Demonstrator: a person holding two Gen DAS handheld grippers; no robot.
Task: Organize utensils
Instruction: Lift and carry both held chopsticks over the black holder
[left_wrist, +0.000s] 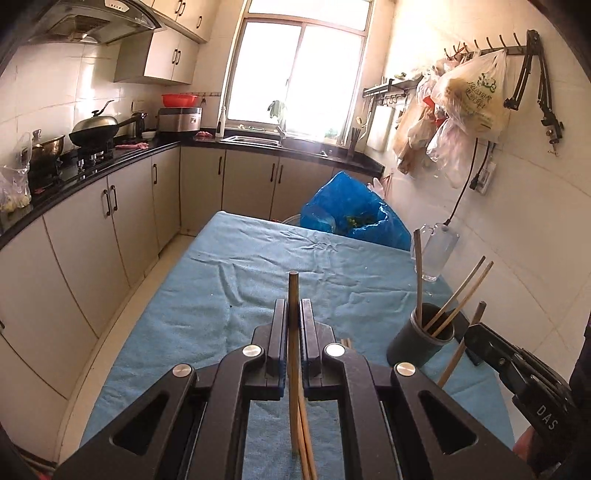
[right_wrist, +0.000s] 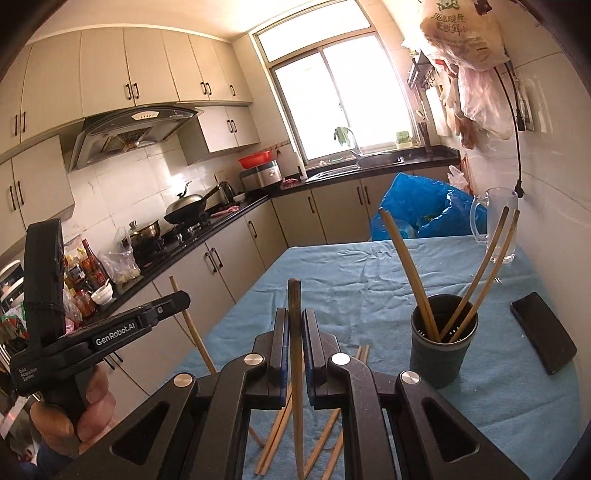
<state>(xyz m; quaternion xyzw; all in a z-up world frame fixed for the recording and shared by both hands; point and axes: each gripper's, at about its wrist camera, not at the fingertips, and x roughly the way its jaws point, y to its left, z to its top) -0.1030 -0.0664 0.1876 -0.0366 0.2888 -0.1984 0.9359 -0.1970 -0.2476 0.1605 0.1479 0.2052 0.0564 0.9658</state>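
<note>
My left gripper (left_wrist: 294, 308) is shut on a wooden chopstick (left_wrist: 293, 291) that stands upright between its pads. My right gripper (right_wrist: 294, 319) is shut on another chopstick (right_wrist: 295, 306), also upright. A dark round holder (left_wrist: 421, 339) stands on the blue cloth to the right with three chopsticks leaning in it; it also shows in the right wrist view (right_wrist: 441, 347). Several loose chopsticks (right_wrist: 325, 443) lie on the cloth under my right gripper. The left gripper shows in the right wrist view (right_wrist: 177, 301), holding its chopstick left of the table edge.
A black phone (right_wrist: 543, 332) lies right of the holder. A clear glass mug (right_wrist: 500, 225) stands at the far right corner. A blue plastic bag (left_wrist: 351, 214) sits behind the table (left_wrist: 221, 266). Cabinets and the counter run along the left.
</note>
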